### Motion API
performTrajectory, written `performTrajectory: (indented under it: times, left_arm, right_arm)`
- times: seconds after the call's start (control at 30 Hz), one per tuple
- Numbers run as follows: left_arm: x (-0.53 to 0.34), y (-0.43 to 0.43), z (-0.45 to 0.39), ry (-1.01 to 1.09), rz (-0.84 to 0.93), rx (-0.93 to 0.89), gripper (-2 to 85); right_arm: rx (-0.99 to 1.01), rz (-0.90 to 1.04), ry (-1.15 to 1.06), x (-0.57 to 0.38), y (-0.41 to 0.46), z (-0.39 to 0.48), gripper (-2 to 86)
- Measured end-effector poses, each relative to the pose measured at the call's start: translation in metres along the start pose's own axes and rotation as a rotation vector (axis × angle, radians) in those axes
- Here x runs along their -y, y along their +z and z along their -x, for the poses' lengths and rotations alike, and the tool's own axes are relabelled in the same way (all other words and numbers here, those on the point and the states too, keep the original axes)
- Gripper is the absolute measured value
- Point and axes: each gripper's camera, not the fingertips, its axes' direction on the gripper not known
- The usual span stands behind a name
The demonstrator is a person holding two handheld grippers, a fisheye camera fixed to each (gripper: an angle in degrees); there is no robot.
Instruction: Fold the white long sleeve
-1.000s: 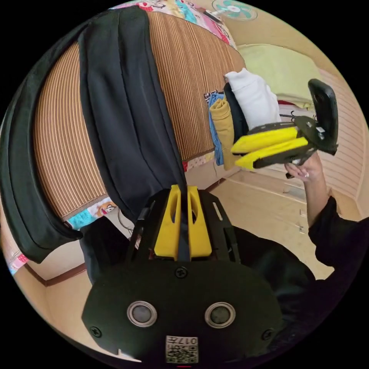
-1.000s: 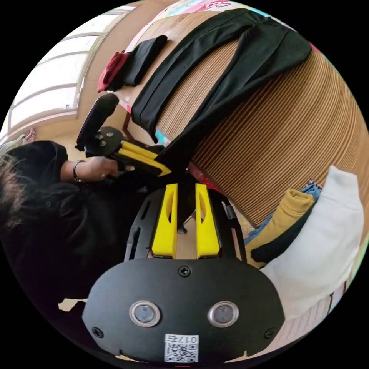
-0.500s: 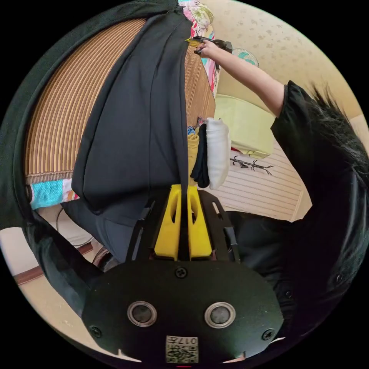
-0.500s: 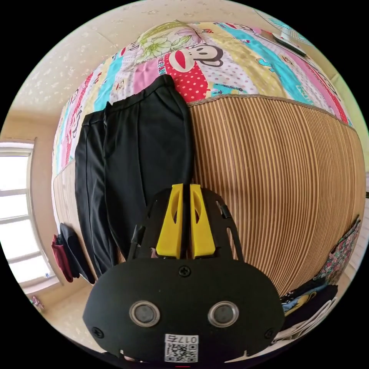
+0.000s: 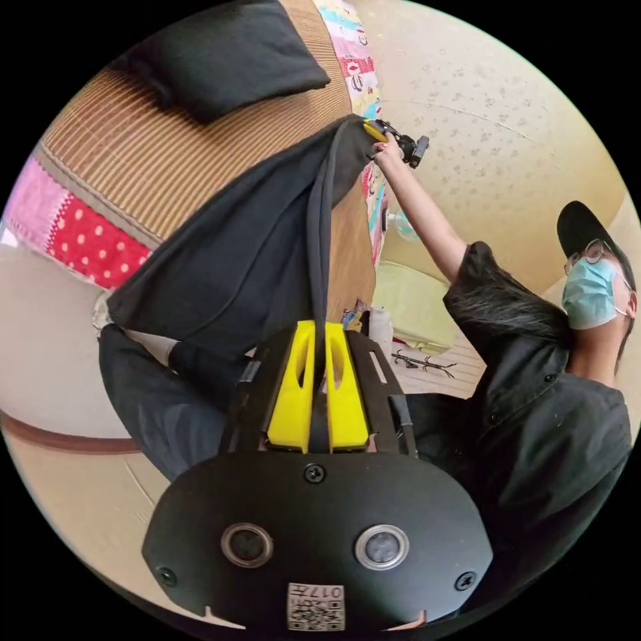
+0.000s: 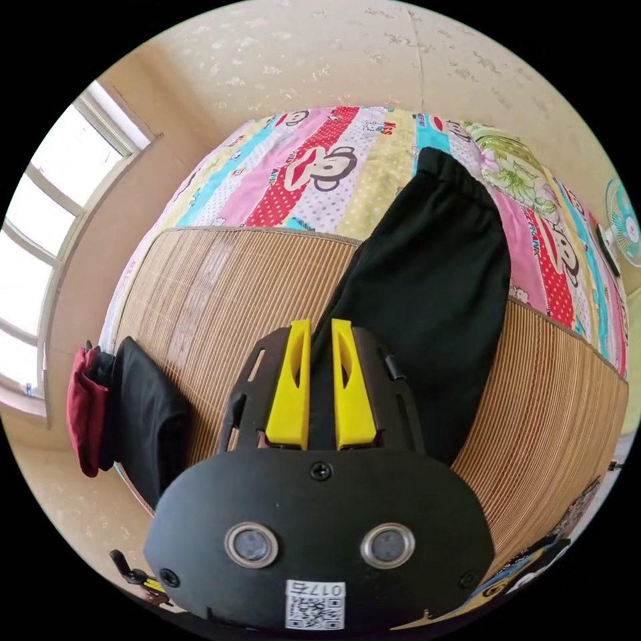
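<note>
Striped brown bamboo matting (image 6: pixel 220 294) is covering the bed, and soft black trousers (image 5: pixel 254 247) are stretching between the left gripper (image 5: pixel 319 354) and right gripper (image 6: pixel 320 360), each clamping the limp, light cloth by an edge. White folded cloth (image 5: pixel 380 327), perhaps the long sleeve, is lying well apart.

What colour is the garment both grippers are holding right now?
Black. The garment shows best in the right gripper view, lying on the striped mat.
</note>
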Motion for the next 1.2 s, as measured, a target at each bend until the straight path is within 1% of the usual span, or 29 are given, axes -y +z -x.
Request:
performTrajectory:
  times: [0.03, 0.07, 0.1, 0.13, 0.2, 0.27, 0.3, 0.37, 0.47, 0.5, 0.57, 0.63, 0.67, 0.73, 0.77, 0.8, 0.83, 0.9, 0.97, 1.0, 1.03, 1.07, 1.13, 1.2]
  left_arm:
    - [0.008, -0.011, 0.012, -0.01, 0.015, 0.116, 2.8]
    - [0.015, -0.016, 0.023, -0.015, 0.051, 0.209, 3.3]
    - [0.017, -0.017, 0.028, -0.013, 0.071, 0.24, 3.6]
    - [0.022, -0.014, 0.035, -0.002, 0.109, 0.26, 3.6]
    - [0.027, -0.008, 0.041, 0.008, 0.152, 0.225, 3.5]
    - [0.031, 0.005, 0.041, 0.013, 0.213, 0.19, 3.3]
    - [0.031, 0.008, 0.039, 0.02, 0.228, 0.188, 3.3]
    - [0.03, 0.02, 0.031, 0.043, 0.278, 0.2, 3.2]
    - [0.027, 0.032, 0.025, 0.055, 0.328, 0.207, 3.1]
    - [0.026, 0.034, 0.025, 0.054, 0.337, 0.205, 3.1]
    - [0.02, 0.04, 0.022, 0.049, 0.369, 0.172, 2.9]
    - [0.012, 0.042, 0.017, 0.07, 0.381, 0.11, 2.7]
    - [0.006, 0.04, 0.009, 0.115, 0.366, 0.041, 2.6]
    - [-0.006, 0.033, -0.004, 0.188, 0.317, -0.018, 2.5]
    - [-0.013, 0.031, -0.005, 0.196, 0.297, -0.012, 2.5]
    - [-0.015, 0.03, -0.003, 0.186, 0.291, 0.008, 2.5]
    - [-0.018, 0.032, 0.006, 0.156, 0.283, 0.067, 2.7]
    - [-0.024, 0.036, 0.021, 0.139, 0.259, 0.153, 3.3]
    - [-0.028, 0.043, 0.042, 0.074, 0.252, 0.303, 4.9]
    - [-0.029, 0.044, 0.043, 0.075, 0.254, 0.347, 5.4]
    - [-0.031, 0.044, 0.039, 0.095, 0.233, 0.459, 7.6]
    - [-0.033, 0.041, 0.027, 0.147, 0.174, 0.553, 9.2]
    - [-0.032, 0.046, 0.007, 0.244, 0.108, 0.602, 10.4]
    - [-0.019, 0.069, 0.002, 0.288, 0.151, 0.569, 10.7]
  right_arm:
    - [-0.013, -0.012, -0.024, -0.017, -0.002, 0.009, 7.3]
    - [0.033, -0.007, -0.064, -0.042, -0.007, 0.016, 7.6]
    - [0.065, -0.003, -0.081, -0.058, -0.011, 0.017, 7.7]
    - [0.117, 0.021, -0.102, -0.093, -0.018, 0.017, 7.7]
    - [0.146, 0.091, -0.083, -0.153, -0.027, 0.008, 7.9]
    - [0.152, 0.211, 0.011, -0.239, -0.032, -0.014, 8.9]
    - [0.154, 0.242, 0.043, -0.26, -0.031, -0.019, 9.3]
    - [0.249, 0.343, 0.182, -0.339, -0.026, -0.035, 10.4]
    - [0.343, 0.338, 0.309, -0.402, -0.027, -0.038, 8.8]
    - [0.359, 0.332, 0.328, -0.409, -0.028, -0.037, 8.2]
    - [0.425, 0.284, 0.343, -0.422, -0.04, -0.032, 3.7]
    - [0.383, 0.252, 0.363, -0.424, -0.058, -0.029, 2.9]
    - [0.39, 0.215, 0.358, -0.424, -0.072, -0.026, 2.6]
    - [0.395, 0.162, 0.349, -0.424, -0.088, -0.024, 2.4]
    - [0.364, 0.159, 0.345, -0.423, -0.089, -0.025, 2.5]
    - [0.35, 0.167, 0.338, -0.423, -0.086, -0.026, 2.5]
    - [0.34, 0.194, 0.333, -0.423, -0.075, -0.029, 2.6]
    - [0.386, 0.236, 0.329, -0.426, -0.055, -0.036, 3.2]
    - [0.368, 0.311, 0.342, -0.434, -0.04, -0.046, 4.6]
    - [0.366, 0.309, 0.35, -0.437, -0.04, -0.05, 5.4]
    - [0.383, 0.287, 0.361, -0.442, -0.044, -0.056, 6.9]
    - [0.424, 0.27, 0.365, -0.446, -0.045, -0.062, 7.8]
    - [0.505, 0.276, 0.37, -0.451, -0.038, -0.069, 8.6]
    - [0.585, 0.321, 0.361, -0.455, -0.024, -0.071, 8.7]
